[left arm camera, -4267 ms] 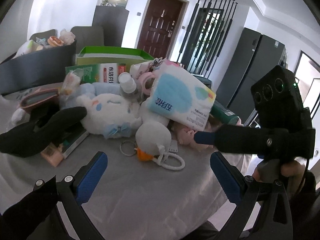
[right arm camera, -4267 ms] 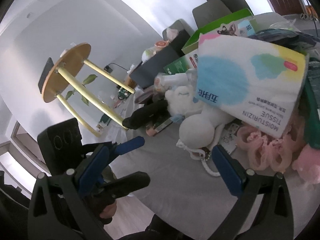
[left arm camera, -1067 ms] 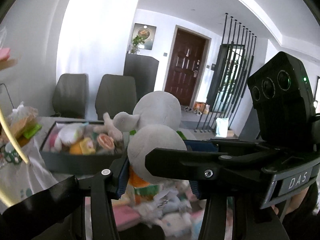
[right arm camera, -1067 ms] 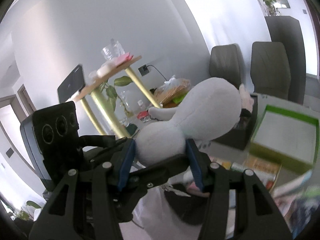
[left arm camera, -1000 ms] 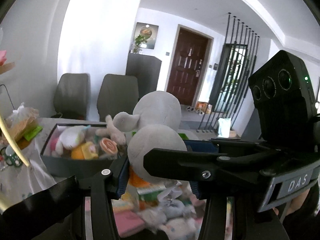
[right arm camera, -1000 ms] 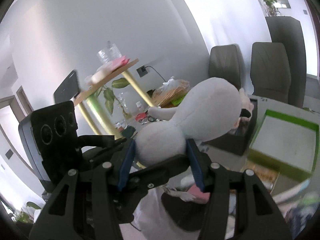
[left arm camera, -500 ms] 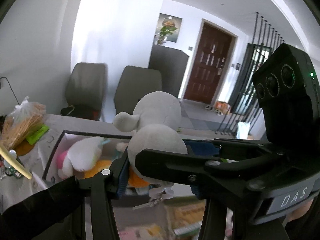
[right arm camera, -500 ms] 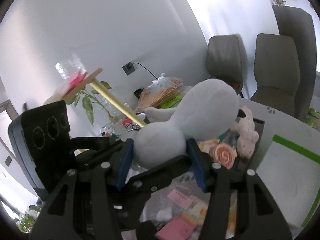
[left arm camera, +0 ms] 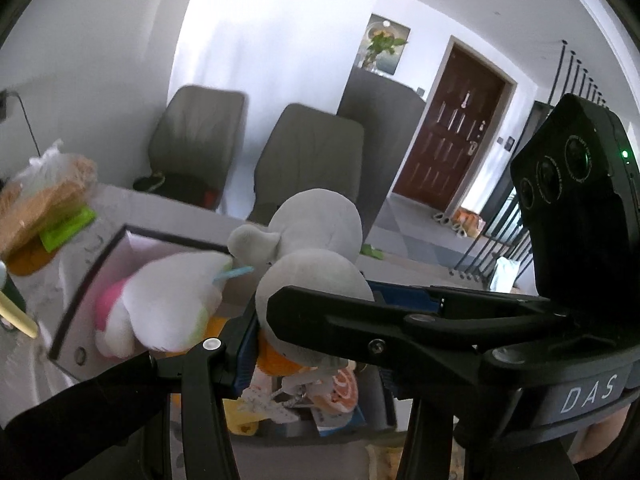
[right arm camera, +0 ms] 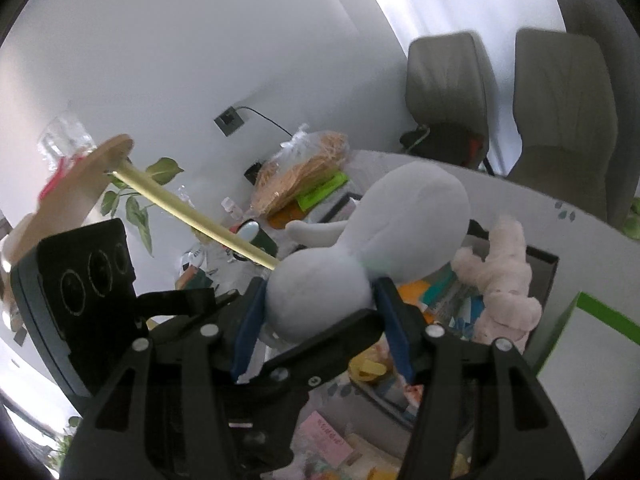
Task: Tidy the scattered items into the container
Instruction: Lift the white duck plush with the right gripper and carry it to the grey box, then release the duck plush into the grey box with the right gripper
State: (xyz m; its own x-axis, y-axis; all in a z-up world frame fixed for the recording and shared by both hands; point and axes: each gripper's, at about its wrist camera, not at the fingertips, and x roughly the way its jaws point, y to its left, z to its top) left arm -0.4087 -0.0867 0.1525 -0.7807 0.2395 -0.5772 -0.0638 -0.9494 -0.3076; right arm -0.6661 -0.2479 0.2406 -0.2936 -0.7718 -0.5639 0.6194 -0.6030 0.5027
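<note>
The grey plush duck (right arm camera: 372, 256) hangs above the dark container (right arm camera: 540, 264) on the worktop (right arm camera: 592, 360), pinched by both tools at once. The right tool (right arm camera: 320, 312) and the left tool (left arm camera: 316, 320) are each closed on its body. Inside the container lie a pink plush (right arm camera: 500, 276) and a white plush (left arm camera: 160, 304).

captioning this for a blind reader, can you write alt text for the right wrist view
Both claws, the right claw and the left claw crossing in from the left, pinch a grey plush duck above a dark storage box holding a pink plush toy and other small items. Behind are two grey chairs and a white wall.
</note>
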